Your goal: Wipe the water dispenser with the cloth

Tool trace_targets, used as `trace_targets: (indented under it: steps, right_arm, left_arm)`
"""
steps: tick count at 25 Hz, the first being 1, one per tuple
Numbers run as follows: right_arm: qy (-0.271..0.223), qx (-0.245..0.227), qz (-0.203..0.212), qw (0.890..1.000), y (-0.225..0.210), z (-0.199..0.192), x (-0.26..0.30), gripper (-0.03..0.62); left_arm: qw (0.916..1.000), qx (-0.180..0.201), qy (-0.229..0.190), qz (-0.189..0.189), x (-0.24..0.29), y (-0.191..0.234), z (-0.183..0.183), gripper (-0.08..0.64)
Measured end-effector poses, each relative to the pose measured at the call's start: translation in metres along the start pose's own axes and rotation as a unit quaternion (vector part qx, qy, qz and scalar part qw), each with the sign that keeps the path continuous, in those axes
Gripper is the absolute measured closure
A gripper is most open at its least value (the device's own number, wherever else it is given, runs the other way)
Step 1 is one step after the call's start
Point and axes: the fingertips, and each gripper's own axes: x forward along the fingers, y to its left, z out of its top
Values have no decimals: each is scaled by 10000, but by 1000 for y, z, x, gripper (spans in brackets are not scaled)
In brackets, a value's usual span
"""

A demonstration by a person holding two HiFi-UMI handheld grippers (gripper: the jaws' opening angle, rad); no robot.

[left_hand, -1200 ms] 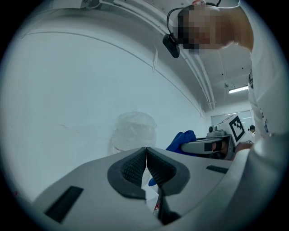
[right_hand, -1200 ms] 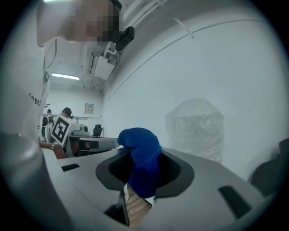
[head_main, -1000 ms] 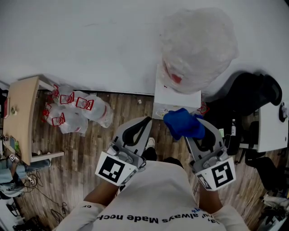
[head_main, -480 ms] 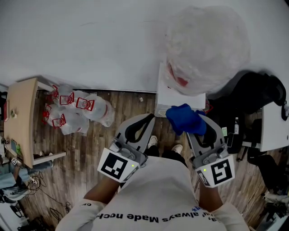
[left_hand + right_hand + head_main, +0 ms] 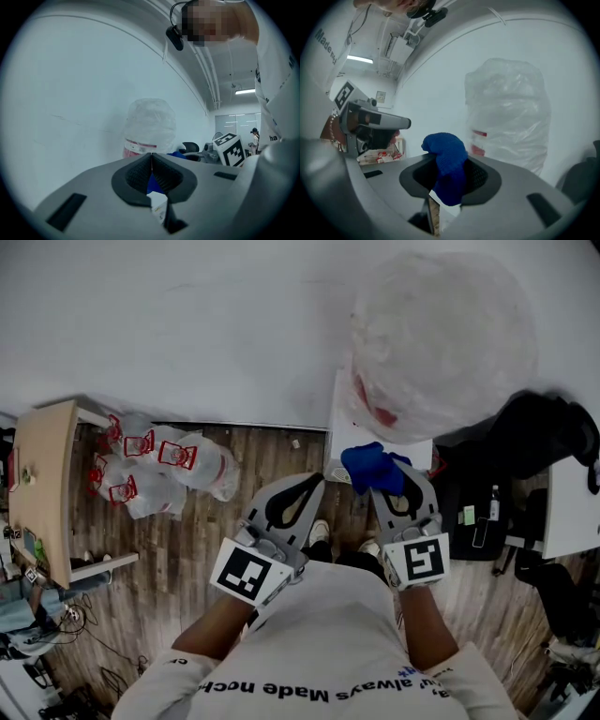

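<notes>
Clamping a crumpled dark-blue knitted cloth (image 5: 373, 468) between its 2 jaws, the right gripper (image 5: 389, 486) sits at the front edge of the white box-shaped water dispenser (image 5: 342, 442). Whether cloth and dispenser touch cannot be told. A large bottle wrapped in clear plastic (image 5: 441, 334) stands on the dispenser, against the white wall. The left gripper (image 5: 309, 486) is just beside the right one, its 2 jaws pressed together with nothing between them.
</notes>
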Motion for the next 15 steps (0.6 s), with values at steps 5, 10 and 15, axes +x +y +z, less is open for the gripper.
trace_targets:
  steps: [5, 10, 15]
  right_arm:
    - [319, 10, -146, 9994, 0, -38, 37, 462]
    - [533, 159, -238, 9982, 0, -75, 77, 460]
    - [771, 345, -437, 9955, -9, -111, 115, 460]
  left_arm:
    - [10000, -21, 93, -23, 3, 5, -9, 538]
    - [9998, -54, 157, -62, 5, 7, -16, 538]
    - [9995, -92, 278, -93, 9, 9, -23, 538]
